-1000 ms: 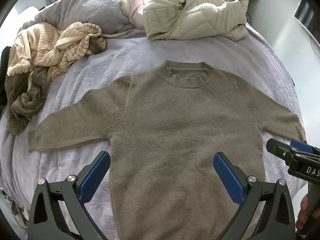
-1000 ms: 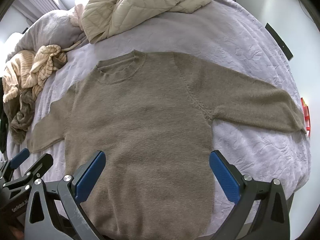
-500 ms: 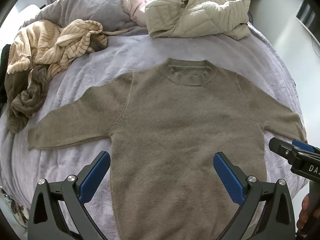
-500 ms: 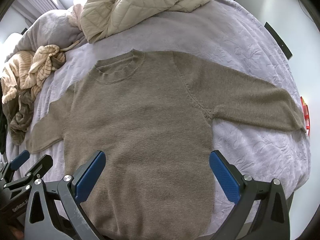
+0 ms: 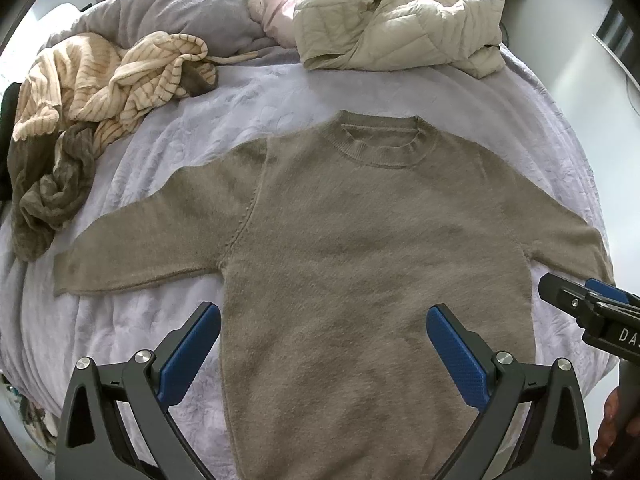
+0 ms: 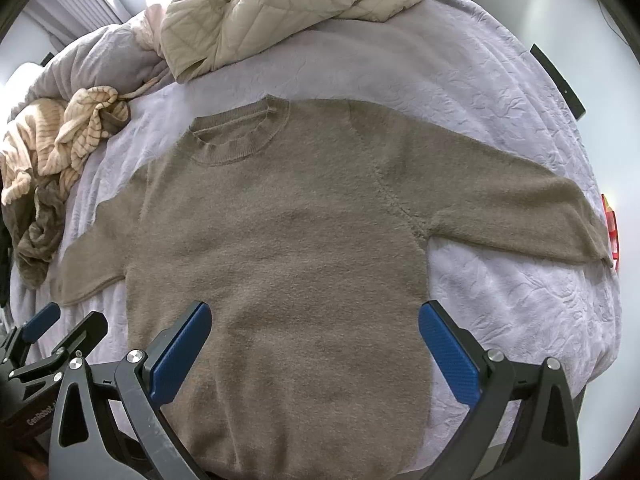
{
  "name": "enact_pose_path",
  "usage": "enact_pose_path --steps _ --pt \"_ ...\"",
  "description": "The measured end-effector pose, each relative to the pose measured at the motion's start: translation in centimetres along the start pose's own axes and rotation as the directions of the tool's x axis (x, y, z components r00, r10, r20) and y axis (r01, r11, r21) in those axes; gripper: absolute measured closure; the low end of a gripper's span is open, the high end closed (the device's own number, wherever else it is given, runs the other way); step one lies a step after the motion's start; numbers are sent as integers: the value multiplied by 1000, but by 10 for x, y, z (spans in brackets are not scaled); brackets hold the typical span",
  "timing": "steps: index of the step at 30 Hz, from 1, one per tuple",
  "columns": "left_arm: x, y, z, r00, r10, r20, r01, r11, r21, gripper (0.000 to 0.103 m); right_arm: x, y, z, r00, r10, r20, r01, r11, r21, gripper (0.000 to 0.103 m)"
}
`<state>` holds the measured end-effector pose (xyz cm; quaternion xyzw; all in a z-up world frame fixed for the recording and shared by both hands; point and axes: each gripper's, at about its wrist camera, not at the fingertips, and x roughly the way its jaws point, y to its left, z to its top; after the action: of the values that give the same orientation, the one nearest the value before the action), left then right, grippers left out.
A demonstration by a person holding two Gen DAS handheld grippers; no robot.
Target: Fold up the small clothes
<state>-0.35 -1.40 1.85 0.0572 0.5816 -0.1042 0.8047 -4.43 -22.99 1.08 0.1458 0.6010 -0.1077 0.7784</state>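
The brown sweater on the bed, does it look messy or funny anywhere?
No, the brown sweater lies flat, neck up, both sleeves spread out. What looks messy is behind it: a striped top crumpled in a heap and a puffy cream jacket bunched up on the bed. Both grippers are open above the sweater.

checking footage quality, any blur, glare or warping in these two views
Left wrist view: sharp; the flat taupe knit sweater shows clear texture, the lilac embossed bedspread bows at the fisheye rim, top left is blown out. Right wrist view: equally sharp, soft even light, the white wall at right overexposed.
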Motion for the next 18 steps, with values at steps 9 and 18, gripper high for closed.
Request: enact_pose_path --steps 9,18 --pt "10 6 -1 1000 -12 -16 11 1000 -10 0 6 4 0 1000 -10 -5 10 1000 -6 0" --pt "30 24 -4 999 -18 -40 16 998 -57 0 24 14 -4 999 -23 -27 22 999 -26 0"
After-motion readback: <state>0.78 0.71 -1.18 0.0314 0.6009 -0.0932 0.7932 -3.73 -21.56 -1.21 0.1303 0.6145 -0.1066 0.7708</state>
